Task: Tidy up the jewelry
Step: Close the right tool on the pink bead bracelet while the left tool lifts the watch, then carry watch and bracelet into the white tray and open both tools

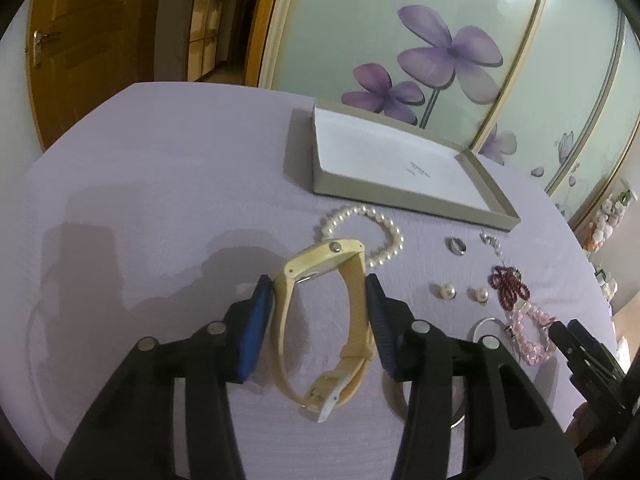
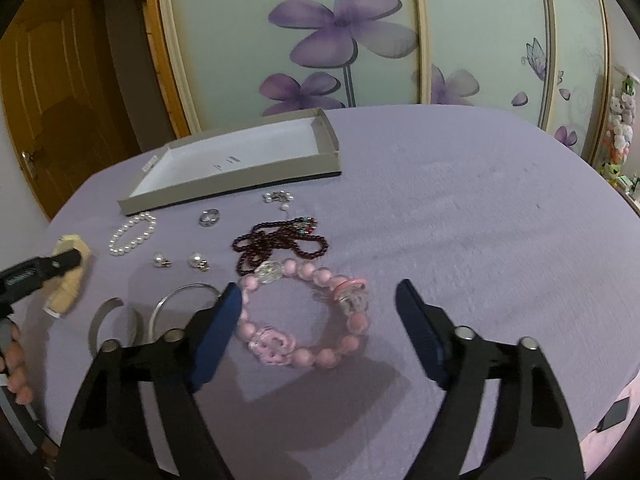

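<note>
Tiny dark print is seen inside the white box (image 1: 400, 160); it is too small and blurred to be read.

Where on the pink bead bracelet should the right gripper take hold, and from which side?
Grip the near arc of the pink bead bracelet, coming down from above and in front. It lies flat in an open loop, so one finger can drop inside the ring and one outside, pinching across the beads. The right gripper already straddles it, open.

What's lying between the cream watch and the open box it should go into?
Only the pearl bracelet lies on the cloth between the watch and the box, just in front of its near wall. Lifted, the watch should pass above it.
</note>
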The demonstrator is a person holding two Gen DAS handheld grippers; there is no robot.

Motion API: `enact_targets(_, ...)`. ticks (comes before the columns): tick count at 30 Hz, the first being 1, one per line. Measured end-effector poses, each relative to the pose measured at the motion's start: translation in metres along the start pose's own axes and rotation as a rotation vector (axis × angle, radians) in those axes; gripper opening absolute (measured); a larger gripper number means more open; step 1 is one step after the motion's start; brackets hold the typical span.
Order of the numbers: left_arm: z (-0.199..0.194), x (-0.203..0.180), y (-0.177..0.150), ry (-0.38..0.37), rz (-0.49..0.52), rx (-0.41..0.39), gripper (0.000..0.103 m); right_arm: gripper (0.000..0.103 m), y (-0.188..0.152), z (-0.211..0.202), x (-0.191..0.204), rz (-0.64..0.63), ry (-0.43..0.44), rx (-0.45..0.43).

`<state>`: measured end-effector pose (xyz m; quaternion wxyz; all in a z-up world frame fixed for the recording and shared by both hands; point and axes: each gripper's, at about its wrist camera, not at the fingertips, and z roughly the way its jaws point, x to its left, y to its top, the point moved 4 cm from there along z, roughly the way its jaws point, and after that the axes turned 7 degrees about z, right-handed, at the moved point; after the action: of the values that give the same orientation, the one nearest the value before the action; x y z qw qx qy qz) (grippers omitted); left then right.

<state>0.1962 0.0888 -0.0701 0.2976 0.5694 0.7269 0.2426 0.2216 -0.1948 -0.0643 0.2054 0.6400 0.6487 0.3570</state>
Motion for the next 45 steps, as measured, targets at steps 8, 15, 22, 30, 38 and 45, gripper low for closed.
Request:
enact_targets(8, -0.003, 0.005, 0.006, -0.014, 0.0, -0.003, 0.047, 0.057, -0.002, 0.022, 0.0, -0.061, -0.047, 0.102)
enact_targets(15, -0.005, 0.005, 0.01, -0.019, 0.011, -0.007, 0.047, 0.024, 0.002, 0.029, 0.0, -0.086, -0.042, 0.123)
enact_targets(22, -0.015, 0.003, 0.022, -0.026, 0.043, -0.034, 0.047, 0.024, 0.018, 0.006, 0.005, -0.092, 0.063, 0.076)
enact_targets(30, -0.023, -0.008, 0.046, -0.053, 0.085, -0.071, 0.047, 0.024, 0.057, -0.034, 0.036, -0.152, 0.189, -0.02)
enact_targets(38, -0.009, -0.022, 0.08, -0.098, 0.104, -0.088, 0.047, 0.024, 0.106, -0.034, 0.053, -0.177, 0.223, -0.086)
enact_targets(45, 0.032, -0.033, 0.119, -0.147, 0.091, -0.085, 0.047, 0.024, 0.15, 0.01, 0.067, -0.175, 0.217, -0.1)
